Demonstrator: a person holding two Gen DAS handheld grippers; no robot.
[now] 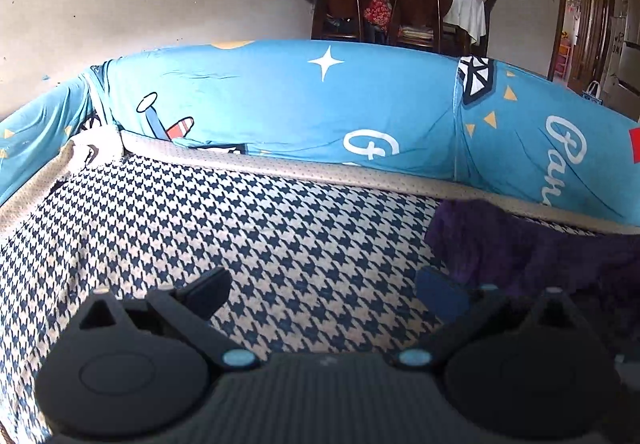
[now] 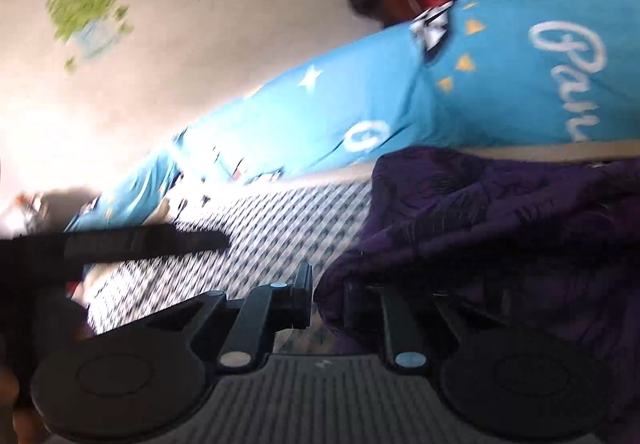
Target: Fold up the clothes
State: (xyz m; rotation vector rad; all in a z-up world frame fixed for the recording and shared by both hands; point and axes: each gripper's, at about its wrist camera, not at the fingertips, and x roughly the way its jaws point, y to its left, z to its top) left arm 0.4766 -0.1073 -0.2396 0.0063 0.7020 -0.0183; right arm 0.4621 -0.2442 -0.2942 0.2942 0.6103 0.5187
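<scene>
A dark purple garment [image 1: 532, 248] lies crumpled on the houndstooth seat cover [image 1: 248, 236], at the right of the left wrist view. My left gripper [image 1: 324, 296] is open over bare cover, its right finger [image 1: 442, 298] next to the garment's edge. In the blurred right wrist view the purple garment [image 2: 500, 228] fills the right half. My right gripper [image 2: 326, 298] has its jaws close together on an edge of the garment, which drapes over the right finger. The left gripper's finger [image 2: 144, 240] shows at the left.
A blue printed sofa back [image 1: 320, 108] runs behind the seat, with a beige trim [image 1: 280, 166] along it. Wooden chairs [image 1: 384, 4] piled with clothes stand beyond, by a white wall. A doorway [image 1: 580, 20] is at the far right.
</scene>
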